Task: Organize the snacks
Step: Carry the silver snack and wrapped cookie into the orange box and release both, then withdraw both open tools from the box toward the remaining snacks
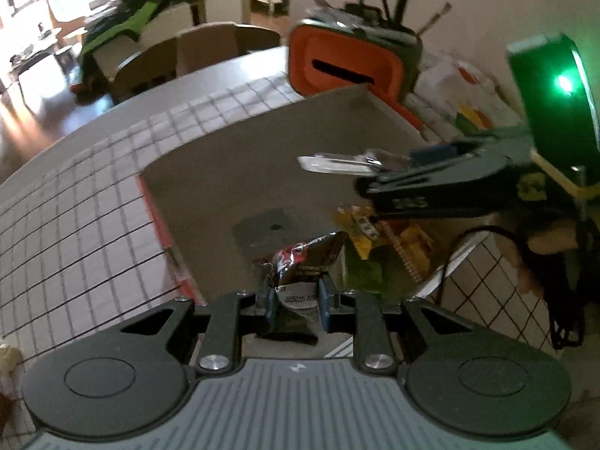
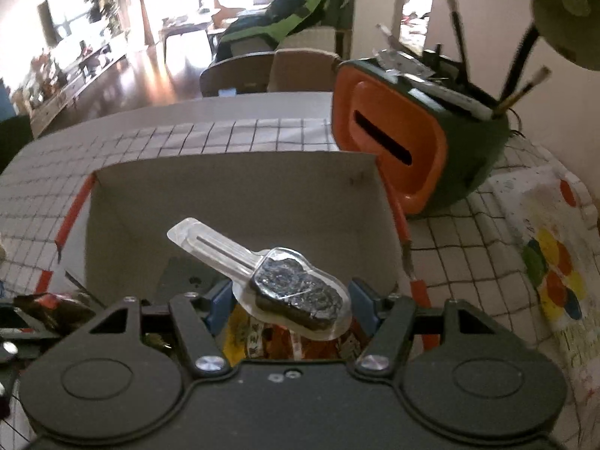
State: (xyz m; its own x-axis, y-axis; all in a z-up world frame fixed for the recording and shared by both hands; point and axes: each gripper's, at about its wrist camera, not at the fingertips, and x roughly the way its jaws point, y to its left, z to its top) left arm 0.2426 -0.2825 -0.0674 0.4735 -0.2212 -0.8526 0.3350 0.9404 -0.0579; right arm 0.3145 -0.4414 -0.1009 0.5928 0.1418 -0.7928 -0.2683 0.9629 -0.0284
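left wrist view: the left gripper point(image 1: 296, 302) pinched a dark snack packet point(image 1: 298, 273) over the cardboard box point(image 1: 300, 142). at two o'clock, the right gripper point(image 2: 290, 300) clamped a clear-wrapped chocolate bar point(image 2: 292, 292) above that box.

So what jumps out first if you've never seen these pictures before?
Each gripper holds a snack over an open grey box: the right gripper a dark treat in a clear pack, the left gripper a dark packet. An orange caddy stands behind.

Left gripper point(image 1: 296, 305) jaws clamp a dark snack packet point(image 1: 298, 273) above the box point(image 1: 262, 157).
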